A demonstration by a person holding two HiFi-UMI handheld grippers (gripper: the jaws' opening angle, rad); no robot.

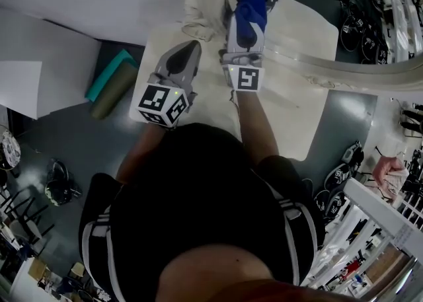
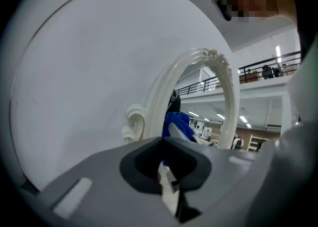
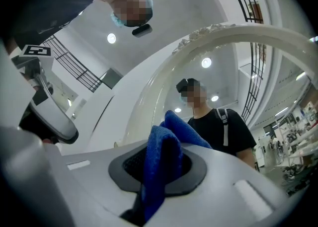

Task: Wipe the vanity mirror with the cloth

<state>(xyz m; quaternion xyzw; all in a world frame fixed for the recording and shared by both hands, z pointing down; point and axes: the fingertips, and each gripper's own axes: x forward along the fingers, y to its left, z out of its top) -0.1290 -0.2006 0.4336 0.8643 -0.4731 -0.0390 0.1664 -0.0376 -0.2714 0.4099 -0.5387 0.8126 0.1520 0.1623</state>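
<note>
The blue terry cloth (image 3: 175,127) is bunched between the jaws of your right gripper (image 3: 160,167), which are clamped on it so a fold sticks up past the tips. You hold it up at the glass of the white oval vanity mirror with the ornate carved frame (image 3: 248,35); whether the cloth actually touches the glass cannot be told. The mirror stands on a white tabletop (image 1: 297,109) in front of you. Your left gripper (image 2: 164,169) has its jaws together with nothing between them, and it sits low, near the scrolled foot of the frame. Beyond the table's left edge, a teal roll (image 1: 109,71) and an olive roll (image 1: 114,90) lie side by side on the grey floor (image 1: 79,135).
</note>
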